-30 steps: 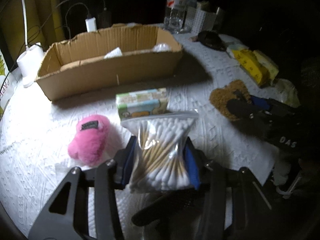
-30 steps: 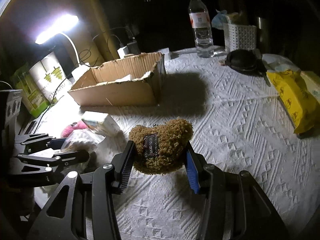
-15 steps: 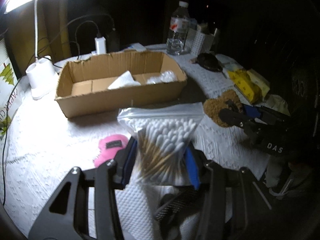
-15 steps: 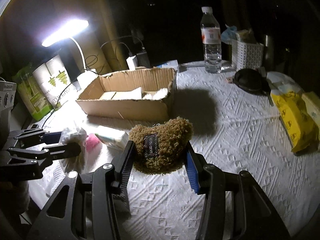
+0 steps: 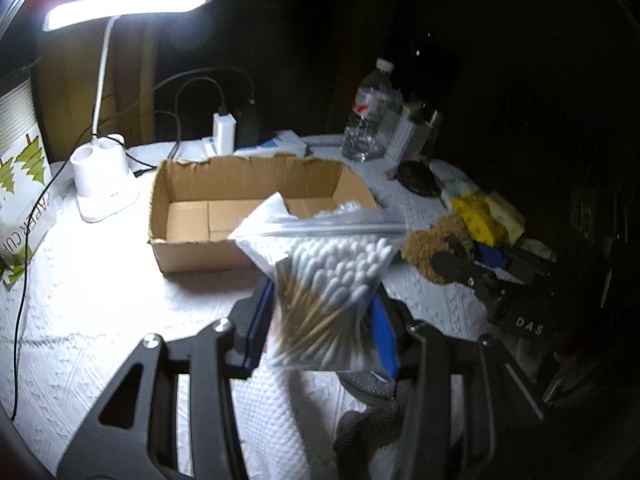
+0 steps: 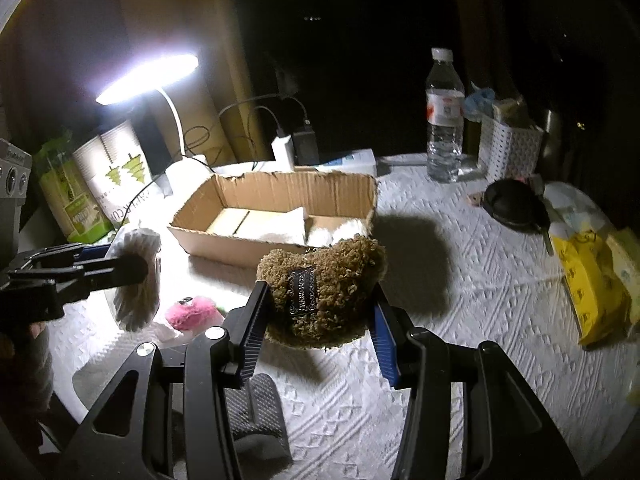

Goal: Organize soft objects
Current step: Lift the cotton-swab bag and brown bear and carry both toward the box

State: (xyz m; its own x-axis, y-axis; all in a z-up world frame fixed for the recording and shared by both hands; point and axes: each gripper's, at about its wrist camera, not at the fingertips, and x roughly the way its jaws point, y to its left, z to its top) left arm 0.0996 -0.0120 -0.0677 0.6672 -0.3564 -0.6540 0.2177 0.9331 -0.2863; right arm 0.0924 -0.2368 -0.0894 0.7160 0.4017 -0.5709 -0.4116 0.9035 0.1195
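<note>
While the left claw [image 5: 320,312] clamps a clear bag of cotton swabs [image 5: 328,280] above the white tabletop [image 5: 100,300], the right claw [image 6: 318,312] grips a brown plush pouch [image 6: 324,284], also lifted clear. Both hang in front of the open cardboard box [image 6: 280,208], which holds white soft items. A pink plush [image 6: 194,312] lies on the tabletop near the lamp [image 5: 104,184].

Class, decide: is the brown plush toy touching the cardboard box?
Cannot tell. In the right wrist view the brown plush toy, clamped in the right gripper, overlaps the cardboard box rim; no gap or contact shows.
</note>
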